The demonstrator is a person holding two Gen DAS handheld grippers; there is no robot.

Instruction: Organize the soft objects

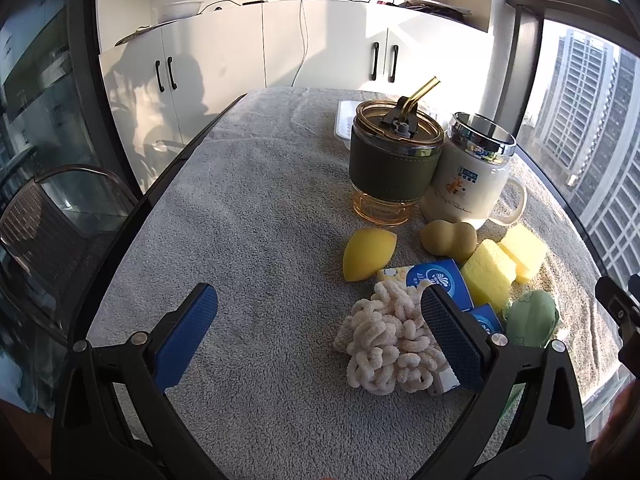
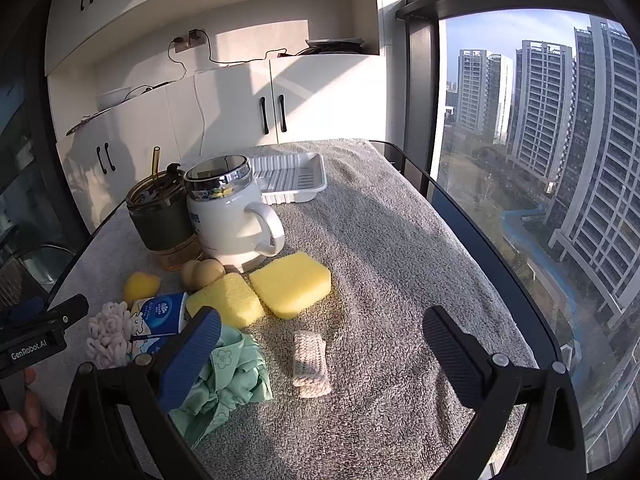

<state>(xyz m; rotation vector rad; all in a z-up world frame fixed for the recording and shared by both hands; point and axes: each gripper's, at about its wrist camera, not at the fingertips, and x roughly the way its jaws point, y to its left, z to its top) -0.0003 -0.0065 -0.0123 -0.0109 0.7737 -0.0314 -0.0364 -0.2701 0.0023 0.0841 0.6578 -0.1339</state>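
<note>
1. Both grippers were fully spread, nothing between the pads. Left gripper [image 1: 320,332] hovered over bare grey towel [image 1: 248,208], its right pad overlapping the cream chenille scrunchie [image 1: 390,340] in view. Right gripper [image 2: 322,344] hung above the small woven cream pad [image 2: 310,364], which sat roughly between its fingers but untouched.

2. The soft things were all loose on the towel, bunched together: yellow teardrop sponge [image 1: 368,254], tan gourd-shaped sponge [image 1: 450,238], two yellow block sponges [image 2: 224,300] [image 2: 292,288], crumpled green cloth [image 2: 228,376], blue tissue packs [image 1: 434,280]. The white tray [image 2: 292,178] sat empty at the far end, behind the cups; likely the destination, can't confirm.

3. Risk: clutter. Scrunchie, tissue packs and green cloth overlapped or touched, so closing on one would probably drag a neighbour along.

4. Risk: the woven pad lay flat and low. Coming down shallow, the pads could pinch towel pile instead and lift the towel.

5. Risk: the glass tumbler with straw [image 1: 394,160] and white mug [image 2: 232,220] stood between the pile and the tray. A low carry path could clip the straw or mug handle and tip one.

6. Risk: the grippers were close; each showed at the edge of the other's view. Both reaching into the pile at once could collide.

7. Sponges compress: a hard squeeze might pop the teardrop sponge out sideways.
</note>
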